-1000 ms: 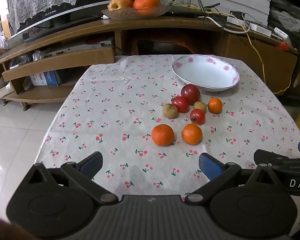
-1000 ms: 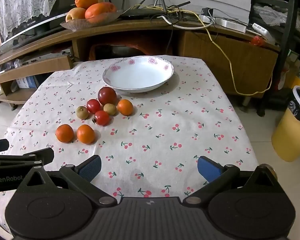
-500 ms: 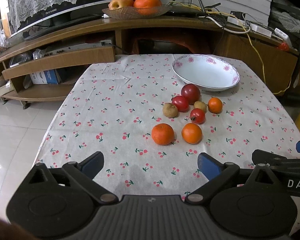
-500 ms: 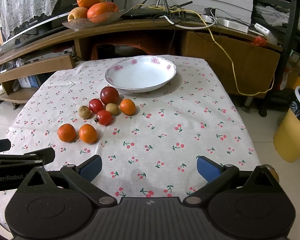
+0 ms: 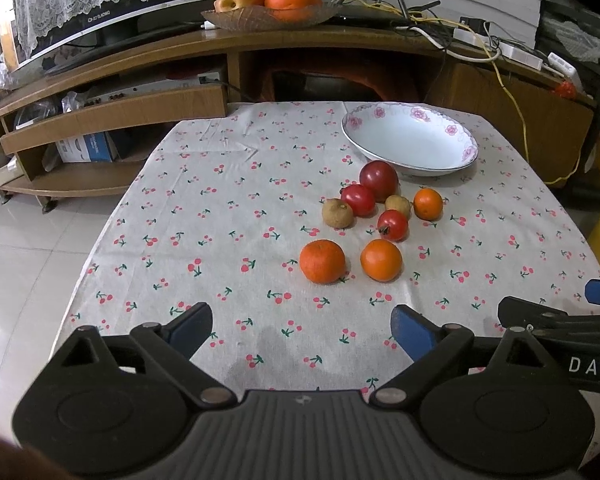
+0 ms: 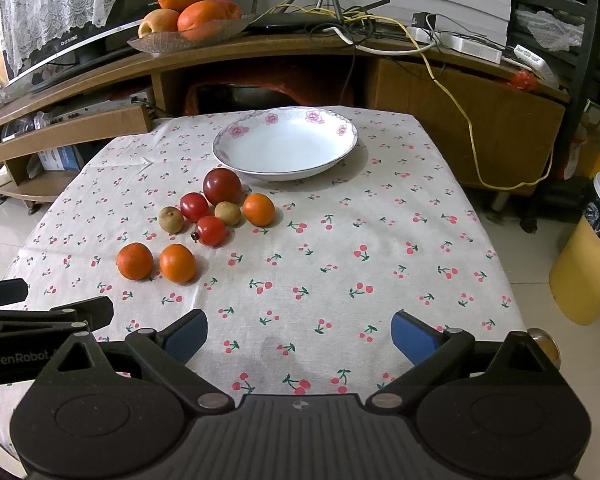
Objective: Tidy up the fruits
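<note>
We log both tools idle over the near edge of the table (image 5: 228, 184), which carries a cherry-print cloth. The left gripper (image 5: 302, 326) sits at the bottom of the left wrist view, its blue-tipped fingers spread wide with nothing between them; the right gripper (image 6: 299, 330) fills the bottom of the right wrist view, likewise released and empty. In the left view the fruit cluster lies right of centre: two large oranges (image 5: 323, 261) (image 5: 381, 260) side by side nearest the camera, then a small red fruit with a stem (image 5: 393, 225), two brownish round fruits (image 5: 337, 213) (image 5: 398, 206), a second red fruit (image 5: 358, 199), a small orange (image 5: 428, 203) and a larger dark-red fruit (image 5: 379, 175) at the back. The white bowl (image 5: 454, 130) with pink flowers on its rim stands just beyond the dark-red fruit, in the upper right of that frame (nothing inside it). In the right view the same cluster sits left of centre and the bowl (image 6: 236, 132) upper centre. A glass dish of fruit (image 5: 268, 14) rests on the wooden cabinet behind, at the top of the frame. A yellow bin (image 6: 584, 276) stands at the right edge of the right view.
</note>
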A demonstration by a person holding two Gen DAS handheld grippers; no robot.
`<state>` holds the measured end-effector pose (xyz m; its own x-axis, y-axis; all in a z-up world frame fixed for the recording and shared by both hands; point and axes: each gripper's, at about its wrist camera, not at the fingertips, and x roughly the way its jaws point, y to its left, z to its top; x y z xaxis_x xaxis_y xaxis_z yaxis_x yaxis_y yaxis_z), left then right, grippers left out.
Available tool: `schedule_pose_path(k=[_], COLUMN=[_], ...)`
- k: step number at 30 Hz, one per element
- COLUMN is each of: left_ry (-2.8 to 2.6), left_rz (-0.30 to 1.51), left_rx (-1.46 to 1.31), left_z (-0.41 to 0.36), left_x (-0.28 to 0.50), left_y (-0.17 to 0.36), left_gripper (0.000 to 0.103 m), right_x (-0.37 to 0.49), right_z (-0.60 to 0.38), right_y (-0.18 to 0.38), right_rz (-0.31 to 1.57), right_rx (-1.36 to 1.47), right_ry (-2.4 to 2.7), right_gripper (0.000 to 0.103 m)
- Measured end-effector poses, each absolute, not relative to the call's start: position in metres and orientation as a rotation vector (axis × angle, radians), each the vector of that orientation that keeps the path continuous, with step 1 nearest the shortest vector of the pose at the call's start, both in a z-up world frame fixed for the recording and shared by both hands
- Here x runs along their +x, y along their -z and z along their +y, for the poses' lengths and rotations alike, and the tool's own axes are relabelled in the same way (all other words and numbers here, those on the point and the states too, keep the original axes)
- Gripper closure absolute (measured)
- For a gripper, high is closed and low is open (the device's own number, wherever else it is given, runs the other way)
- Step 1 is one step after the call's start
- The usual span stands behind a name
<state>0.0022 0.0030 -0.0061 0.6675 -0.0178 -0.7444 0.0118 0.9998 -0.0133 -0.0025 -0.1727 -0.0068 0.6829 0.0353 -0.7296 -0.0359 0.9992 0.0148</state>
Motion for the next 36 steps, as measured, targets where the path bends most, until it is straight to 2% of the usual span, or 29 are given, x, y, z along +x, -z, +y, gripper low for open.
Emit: schedule_pose_path(k=[8,36], left_ry=[0.026,0.038], left_rz=[0.854,0.842], left_rx=[-0.005,0.005], left_z=[0.0021,0.0064], left_x=[0.0019,0.0025], left_y=[0.0081,0.0105], left_gripper=[0.008,0.008], right_x=[-0.0012,0.0], right_z=[-0.1701,-0.1647], right_y=[0.0084,0.0131], right_rz=[0.826,0.846], right_rx=[-0.011,-0.025], right_ry=[-0.046,-0.065], right_gripper=[0.007,0.011])
